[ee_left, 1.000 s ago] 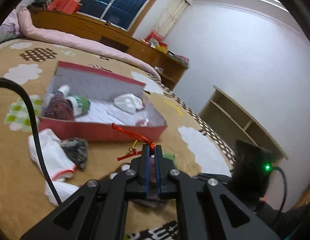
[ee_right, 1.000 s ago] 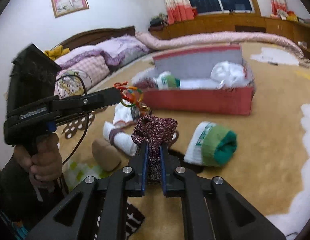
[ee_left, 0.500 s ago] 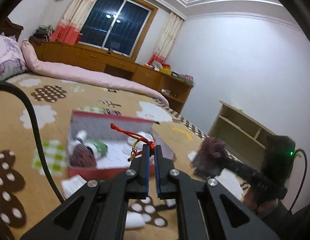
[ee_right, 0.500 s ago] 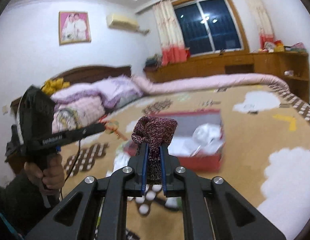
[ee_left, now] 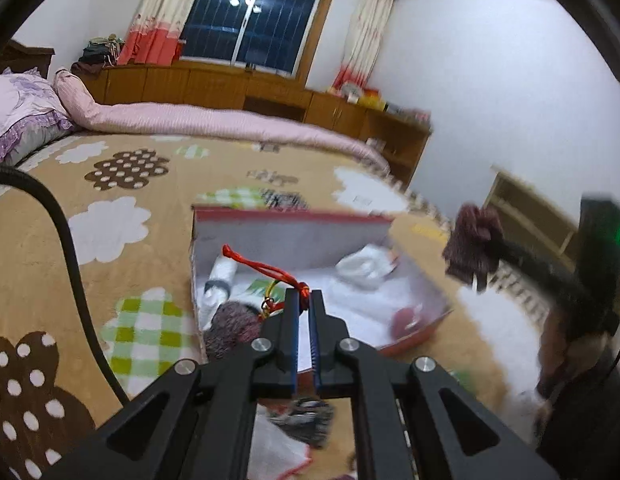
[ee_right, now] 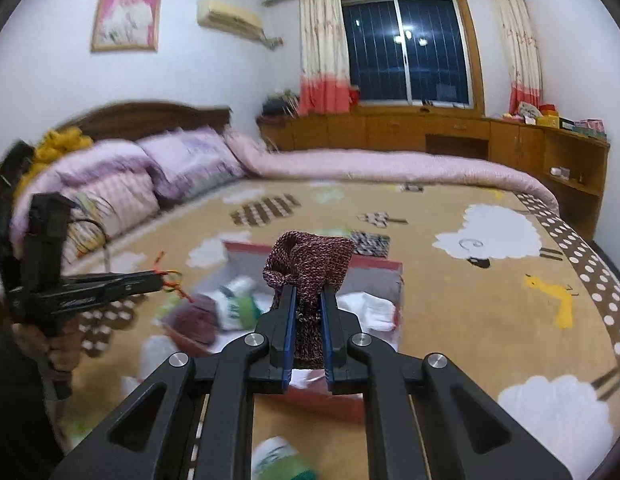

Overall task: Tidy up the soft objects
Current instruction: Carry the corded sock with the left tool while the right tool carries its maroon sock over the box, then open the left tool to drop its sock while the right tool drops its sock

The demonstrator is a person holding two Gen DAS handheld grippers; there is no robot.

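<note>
My left gripper (ee_left: 304, 294) is shut on a red knotted cord charm (ee_left: 266, 270) and hangs over the near end of the red-rimmed box (ee_left: 290, 216) on the bed. My right gripper (ee_right: 308, 294) is shut on a maroon knitted sock (ee_right: 310, 264), held up above the same box (ee_right: 373, 263). Inside the box lie a maroon sock ball (ee_left: 230, 326), a white-and-green sock roll (ee_right: 236, 306) and white socks (ee_left: 363, 266). From the left wrist the right gripper's maroon sock (ee_left: 471, 242) shows at the right. From the right wrist the left gripper (ee_right: 166, 280) shows at the left.
The box rests on a tan blanket (ee_left: 110, 216) with cloud and sheep patterns. Loose socks lie on the blanket below my left gripper (ee_left: 306, 424), and a green-and-white roll (ee_right: 282, 460) lies under the right one. Pillows (ee_right: 122, 184), a pink rolled quilt (ee_left: 214, 122) and wooden cabinets (ee_right: 429, 132) border the bed.
Both grippers have risen from the blanket and swung toward the box, each still shut on its load. The box now sits directly under both.
</note>
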